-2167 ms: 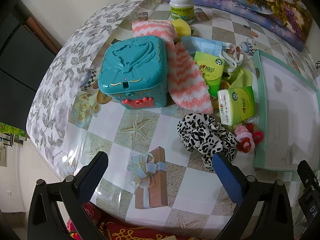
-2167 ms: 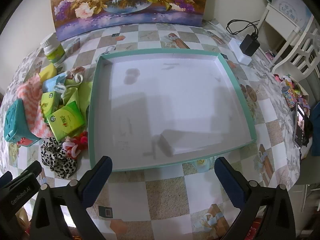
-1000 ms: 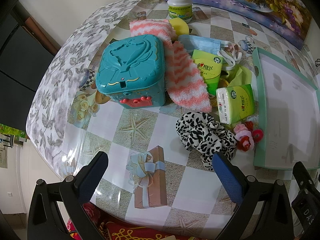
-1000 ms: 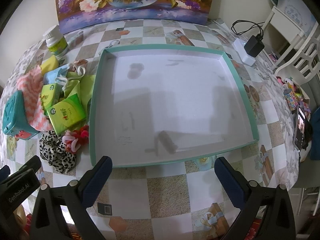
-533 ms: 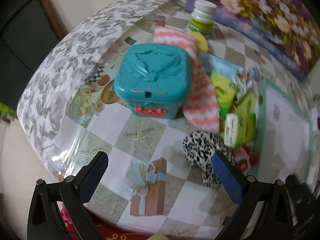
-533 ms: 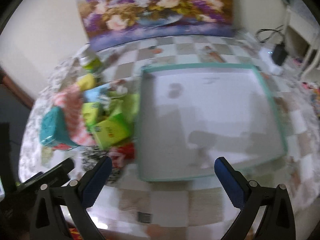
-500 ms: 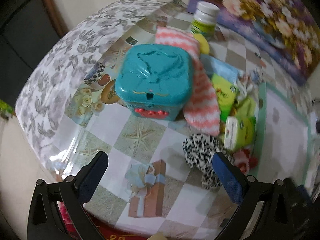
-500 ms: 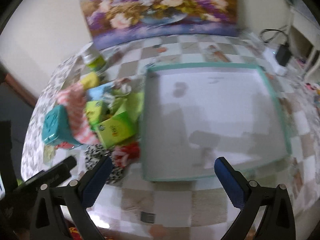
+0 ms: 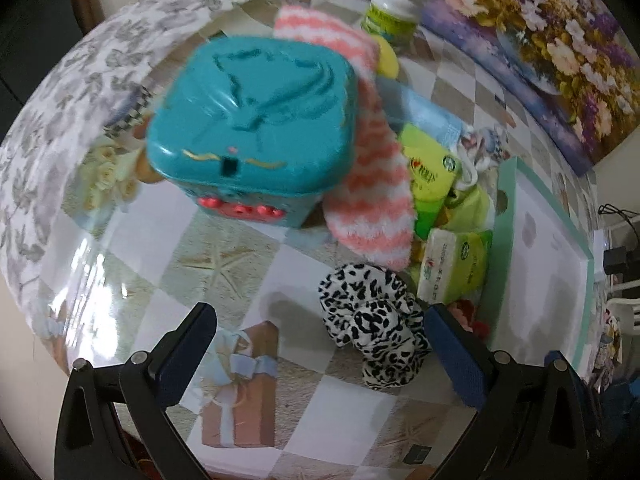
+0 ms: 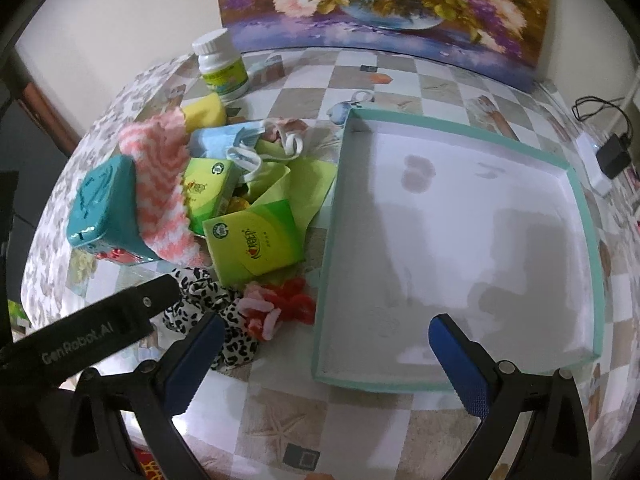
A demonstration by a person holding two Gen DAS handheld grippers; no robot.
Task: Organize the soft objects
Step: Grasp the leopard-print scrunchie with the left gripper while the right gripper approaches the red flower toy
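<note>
Nothing is sorted yet: the shallow teal-rimmed white tray [image 10: 582, 216] lies bare. The soft things, among them a leopard-print fabric scrunchie [image 9: 372, 320], a pink-and-white fuzzy sock [image 9: 376, 196] and green tissue packs [image 10: 252, 236], sit heaped beside the tray's left rim. The left gripper [image 9: 320, 354] and right gripper [image 10: 326, 364] both hover with jaws apart, holding nothing.

A table [image 10: 304, 92] under a glossy checkered cloth stands against a pale wall [image 10: 120, 12]; a flower painting [image 10: 380, 4] leans at twelve o'clock.
</note>
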